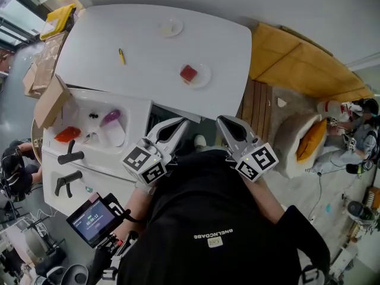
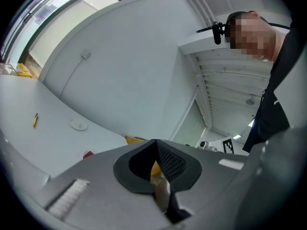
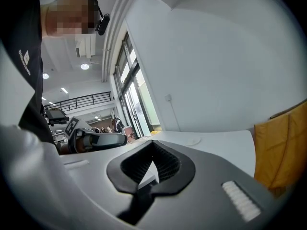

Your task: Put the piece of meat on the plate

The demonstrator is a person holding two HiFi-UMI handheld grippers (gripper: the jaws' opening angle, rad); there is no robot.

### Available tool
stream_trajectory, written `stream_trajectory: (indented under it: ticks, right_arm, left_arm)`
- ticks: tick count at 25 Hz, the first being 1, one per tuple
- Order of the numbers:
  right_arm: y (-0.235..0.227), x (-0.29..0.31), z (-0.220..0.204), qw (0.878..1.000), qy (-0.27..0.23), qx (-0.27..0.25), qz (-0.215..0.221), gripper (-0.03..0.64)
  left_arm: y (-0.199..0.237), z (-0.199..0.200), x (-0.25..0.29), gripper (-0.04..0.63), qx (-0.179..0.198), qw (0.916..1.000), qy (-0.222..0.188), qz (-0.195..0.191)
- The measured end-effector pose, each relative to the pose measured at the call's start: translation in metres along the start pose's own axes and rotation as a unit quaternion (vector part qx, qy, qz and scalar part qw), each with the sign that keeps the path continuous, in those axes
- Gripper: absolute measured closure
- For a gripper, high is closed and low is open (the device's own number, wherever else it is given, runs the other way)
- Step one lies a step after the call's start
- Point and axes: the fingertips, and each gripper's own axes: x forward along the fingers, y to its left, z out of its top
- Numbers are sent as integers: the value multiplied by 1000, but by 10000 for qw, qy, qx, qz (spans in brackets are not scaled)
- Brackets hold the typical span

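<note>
White counter (image 1: 148, 46) fills the far part of the room, with a plain wall behind it. The piece of meat (image 1: 189, 73) lies on a small plate (image 1: 203, 79) at the right side of the counter, a bit nearer than the middle. So it looks like the meat is already where it should be. A second plate (image 1: 171, 27) sits empty at the far edge, and a yellow pen (image 1: 121, 56) lies to the left.

The meat is a small red block, almost square, with a darker top. It looks like a toy, so I think it is light and hard, not squishy. It may be smooth and could slip. The best place to hold it would be its two flat sides, squeezed gently, so the plate does not slide along with it.

Both grippers are near the person's body, well apart from the plate. The left gripper (image 1: 184, 122) has its fingers (image 2: 173, 163) closed tight together, with nothing between them. The right gripper (image 1: 221, 120) is the same: squeezed closed and empty.
</note>
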Motion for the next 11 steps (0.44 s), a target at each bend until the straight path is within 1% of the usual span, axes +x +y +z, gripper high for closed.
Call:
stream_trajectory:
  ticks: [3,6,11]
  right_arm:
    - [8,4,-1,10000,45,-3,27,611]
    - [16,5,-8,10000,55,30,27,611]
    - [-17,-9,-10,9997,99,171,115,611]
  left_arm:
    - [3,0,-9,575,-76,9999,-73,-10]
    - [3,-3,-18,575,-97,9999,-63,-30]
    - [-8,-13,15,575,-81,9998,162,53]
